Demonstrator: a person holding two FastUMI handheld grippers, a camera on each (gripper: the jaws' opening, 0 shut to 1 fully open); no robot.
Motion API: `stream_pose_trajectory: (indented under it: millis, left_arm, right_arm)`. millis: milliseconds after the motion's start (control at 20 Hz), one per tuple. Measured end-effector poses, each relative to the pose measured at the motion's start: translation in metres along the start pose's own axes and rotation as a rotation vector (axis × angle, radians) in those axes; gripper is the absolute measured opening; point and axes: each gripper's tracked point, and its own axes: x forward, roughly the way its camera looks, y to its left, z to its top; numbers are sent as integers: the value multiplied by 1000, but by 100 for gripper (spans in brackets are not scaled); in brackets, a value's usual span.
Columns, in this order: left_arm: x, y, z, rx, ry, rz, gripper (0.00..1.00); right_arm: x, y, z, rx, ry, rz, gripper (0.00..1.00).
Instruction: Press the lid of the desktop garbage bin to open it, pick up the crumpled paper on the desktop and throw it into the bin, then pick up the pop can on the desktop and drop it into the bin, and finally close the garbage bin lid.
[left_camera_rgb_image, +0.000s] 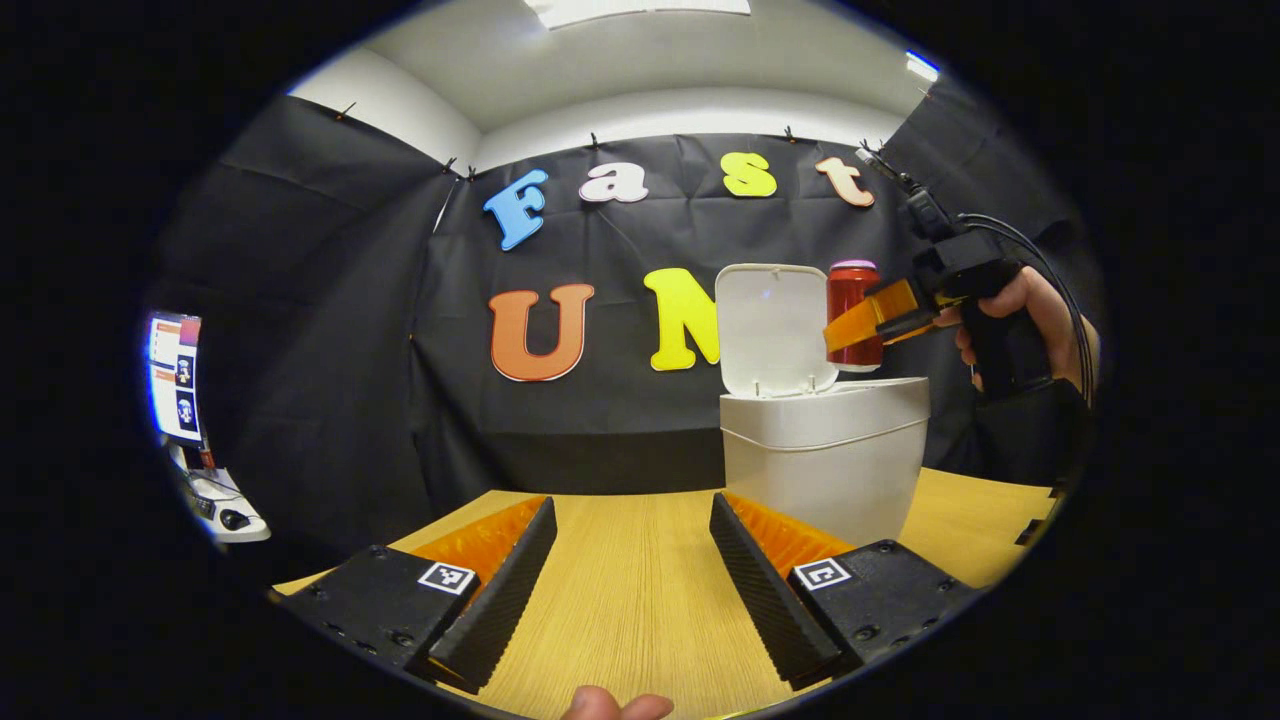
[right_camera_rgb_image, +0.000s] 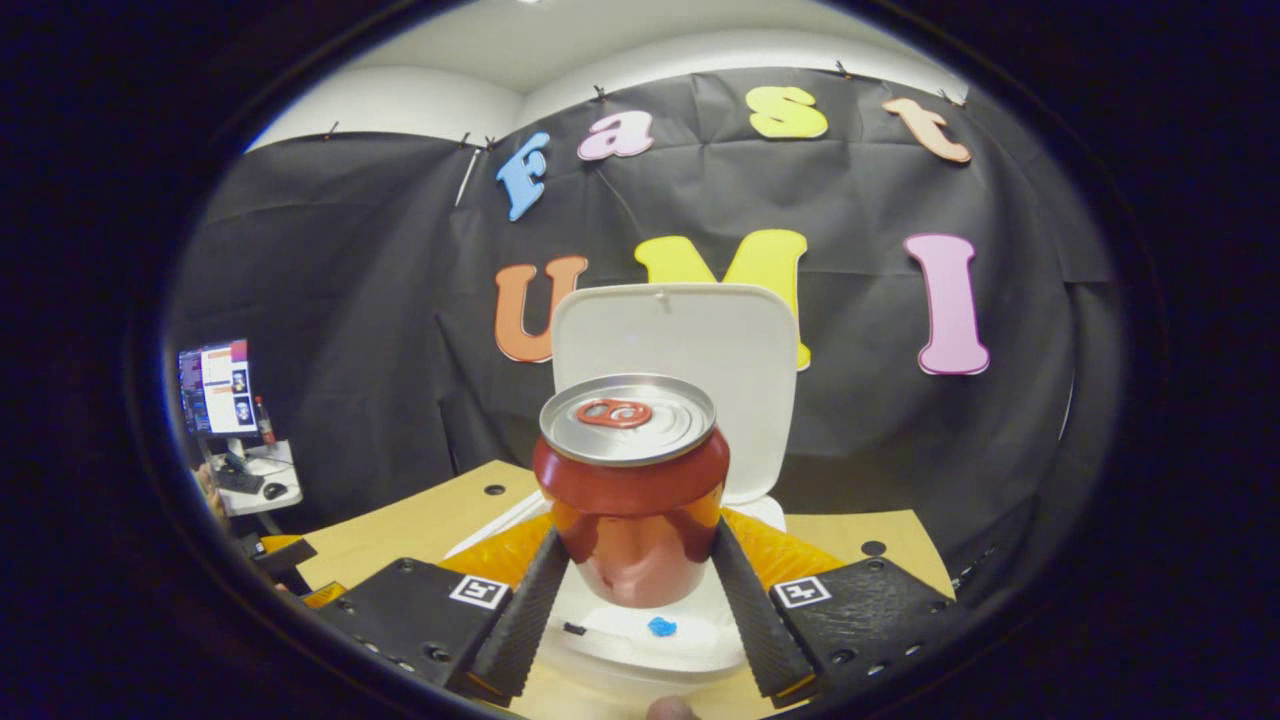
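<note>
Can (right_camera_rgb_image: 630, 480): upright, clamped between right gripper (right_camera_rgb_image: 632, 590) fingers, frame centre.
Bin (right_camera_rgb_image: 640, 640): directly below can, lid (right_camera_rgb_image: 690, 350) raised behind.
Left gripper (left_camera_rgb_image: 632, 570): open, empty.

The red pop can (right_camera_rgb_image: 630, 500) is showing a glossy painted metal body with soft reflections, and its silvery top is looking like brushed, faintly ringed metal. The white desktop garbage bin (left_camera_rgb_image: 825, 455) is appearing as smooth plastic with a slight sheen, and its raised white lid (right_camera_rgb_image: 675, 370) is reading as the same smooth plastic, nearly matt on the inner face. The light wooden tabletop (left_camera_rgb_image: 640, 590) is showing fine straight grain with a matt finish. The right gripper (right_camera_rgb_image: 632, 590) is pressing ridged, rough-looking fingers against the can. The left gripper (left_camera_rgb_image: 632, 560) is showing the same ribbed texture.
</note>
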Motion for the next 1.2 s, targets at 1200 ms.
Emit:
stream_pose_trajectory:
  millis: [1200]
  left_arm:
    - [-3, 18, 4, -22, 2, 43, 99]
  right_arm:
    - [-13, 5, 113, 25, -189, -76, 96]
